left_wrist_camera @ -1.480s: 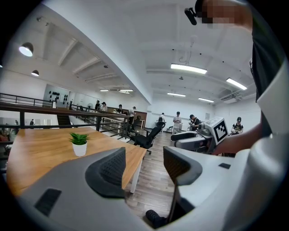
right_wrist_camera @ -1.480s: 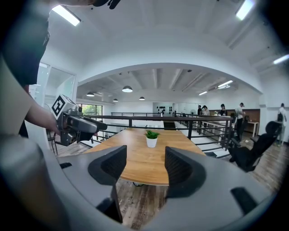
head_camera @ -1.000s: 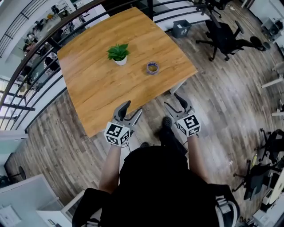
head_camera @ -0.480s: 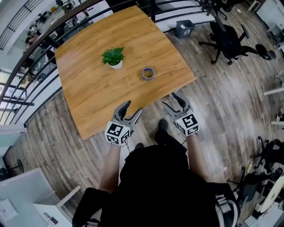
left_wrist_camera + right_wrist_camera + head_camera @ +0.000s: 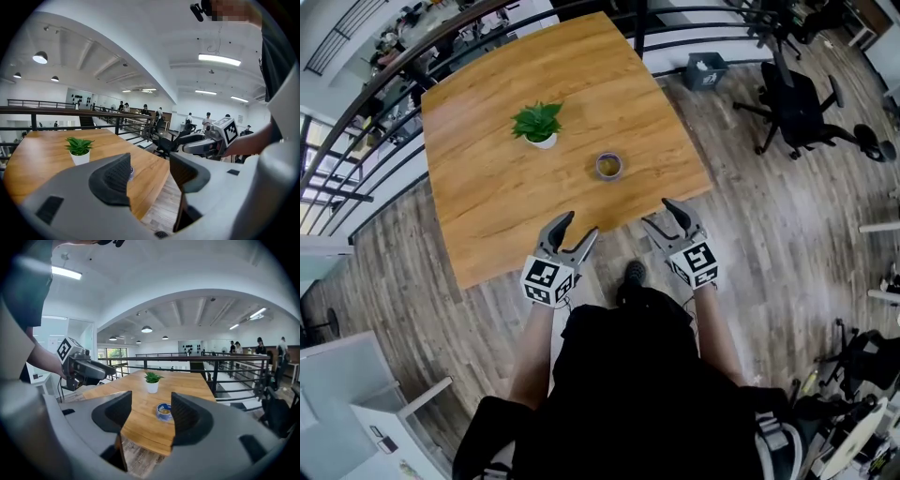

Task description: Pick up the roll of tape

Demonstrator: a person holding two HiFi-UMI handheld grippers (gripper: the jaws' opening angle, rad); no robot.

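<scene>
- Both grippers, the left gripper and the right gripper, are closer to the desk than a second ago. Their tips now reach its near edge.
- Jaws on both stand wide apart, with nothing in them.
- The roll of tape lies flat on the desk, close to the near edge and toward the right corner. The little plant is well apart from it.
- It looks light and stiff, hard to break, and maybe a bit smooth.
- A good hold could be one jaw in the hole and one outside the ring.

Blue roll of tape lying flat on wooden table
</scene>
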